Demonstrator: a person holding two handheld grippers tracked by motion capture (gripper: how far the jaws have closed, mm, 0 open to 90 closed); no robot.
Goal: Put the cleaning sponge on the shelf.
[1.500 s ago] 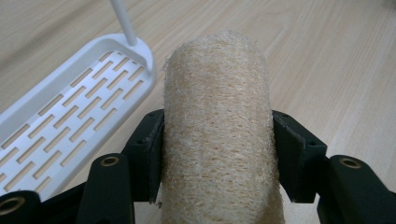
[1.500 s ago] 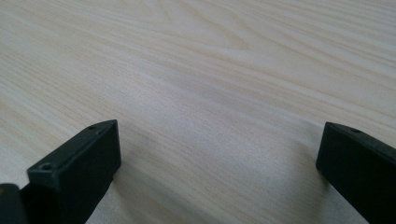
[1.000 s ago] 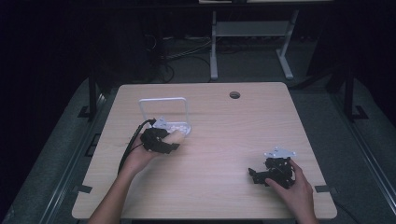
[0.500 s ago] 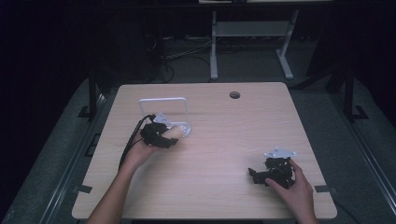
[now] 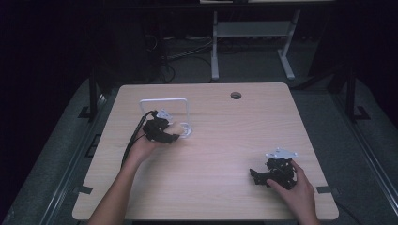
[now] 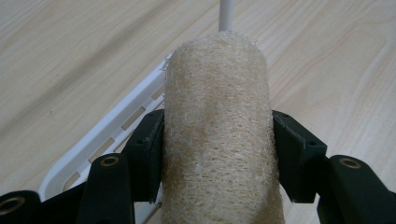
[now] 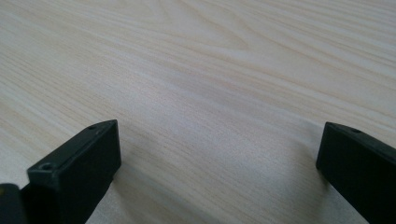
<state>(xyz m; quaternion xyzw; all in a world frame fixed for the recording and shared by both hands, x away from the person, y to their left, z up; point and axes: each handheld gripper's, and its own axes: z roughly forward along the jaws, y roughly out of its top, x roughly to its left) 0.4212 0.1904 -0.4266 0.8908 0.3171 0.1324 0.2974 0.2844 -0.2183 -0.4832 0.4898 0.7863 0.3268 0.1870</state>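
Observation:
A pale, fibrous loofah sponge (image 6: 217, 93) stands between the jaws of my left gripper (image 6: 217, 140), and both black pads press into its sides. Below it in the left gripper view lies the slotted base of a white rack (image 6: 107, 135), with a white post rising behind the sponge. In the high view the left gripper (image 5: 172, 136) sits at the rack (image 5: 164, 100) on the table's left half. My right gripper (image 5: 256, 177) rests low at the near right. Its jaws (image 7: 219, 149) are wide apart with bare wood between them.
The light wooden table (image 5: 225, 140) has a round cable hole (image 5: 235, 95) near its far edge. A black cable (image 5: 133, 140) trails from the left gripper toward the near left. Beyond the table, a white metal stand (image 5: 253, 33) stands on the dark floor.
My left hand has carried the sponge a little farther from the person, up to the white rack. The right hand has stayed still.

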